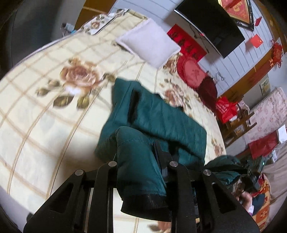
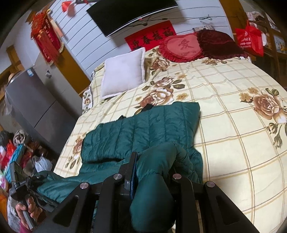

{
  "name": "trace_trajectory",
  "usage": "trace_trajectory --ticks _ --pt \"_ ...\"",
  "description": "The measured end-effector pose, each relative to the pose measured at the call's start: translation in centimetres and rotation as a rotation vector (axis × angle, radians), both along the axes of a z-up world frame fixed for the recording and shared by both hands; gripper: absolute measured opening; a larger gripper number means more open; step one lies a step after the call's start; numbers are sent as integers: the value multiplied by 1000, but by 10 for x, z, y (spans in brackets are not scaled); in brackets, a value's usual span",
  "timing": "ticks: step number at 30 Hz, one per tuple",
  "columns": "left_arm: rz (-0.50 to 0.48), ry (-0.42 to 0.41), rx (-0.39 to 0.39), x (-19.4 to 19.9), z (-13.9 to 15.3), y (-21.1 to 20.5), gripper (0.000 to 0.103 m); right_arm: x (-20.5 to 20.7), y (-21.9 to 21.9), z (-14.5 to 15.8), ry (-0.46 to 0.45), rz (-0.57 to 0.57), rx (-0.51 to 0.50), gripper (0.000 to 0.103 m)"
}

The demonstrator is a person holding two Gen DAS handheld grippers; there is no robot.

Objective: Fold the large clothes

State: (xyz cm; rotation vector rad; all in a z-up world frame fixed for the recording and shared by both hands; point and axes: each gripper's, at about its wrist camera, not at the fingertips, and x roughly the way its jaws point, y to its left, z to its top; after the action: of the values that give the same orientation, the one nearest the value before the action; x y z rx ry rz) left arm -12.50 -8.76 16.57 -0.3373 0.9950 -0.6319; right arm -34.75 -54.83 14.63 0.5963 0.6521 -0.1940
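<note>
bedspread floral | white pillow | television wall-mounted

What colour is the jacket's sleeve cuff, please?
Black, on the dark green jacket; the cuff shows best in the left wrist view.

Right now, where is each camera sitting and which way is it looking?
Left wrist view: sits on the left gripper, looking down along its fingers across the flowered bed toward the TV; the fingers pinch the green jacket by a sleeve.
Right wrist view: sits on the right gripper, facing the white pillow and TV wall; its fingers pinch another sleeve, and the person's left hand shows.
Both views share the jacket, bed, pillow and TV.
</note>
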Motion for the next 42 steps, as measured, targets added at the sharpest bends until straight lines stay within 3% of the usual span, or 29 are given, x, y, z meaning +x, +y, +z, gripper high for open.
trace_trajectory --ticks 7,14,20,24,25,27,28,30,32,34,38,42 --pt "70 -46 33 57 6 -43 21 41 -32 -2 31 -68 15 19" --pt "130 -85 117 101 -15 -81 21 84 -68 -25 94 -126 40 19" --pt "153 -92 177 129 -39 -104 21 119 -76 -45 147 -145 1 19" --pt "152 -90 235 144 -56 -120 21 134 -93 -73 163 -188 99 20" --pt "151 -87 250 145 -59 -123 22 135 -98 -79 150 -195 137 21" --pt "149 -69 264 151 -69 -128 22 130 -104 -84 96 -192 201 38" --pt "146 -53 255 155 -74 -129 22 127 -106 -83 75 -191 218 41" --pt "143 -29 221 161 -80 -127 22 115 -109 -75 41 -199 228 61" --pt "140 -13 188 163 -82 -125 24 102 -108 -64 7 -210 226 73" --pt "141 4 168 166 -84 -123 25 86 -104 -47 -15 -232 169 75" --pt "140 8 135 163 -82 -123 32 49 -75 -15 -144 -201 77 75" --pt "135 2 102 160 -80 -122 42 66 -4 -9 -128 74 -55 75"
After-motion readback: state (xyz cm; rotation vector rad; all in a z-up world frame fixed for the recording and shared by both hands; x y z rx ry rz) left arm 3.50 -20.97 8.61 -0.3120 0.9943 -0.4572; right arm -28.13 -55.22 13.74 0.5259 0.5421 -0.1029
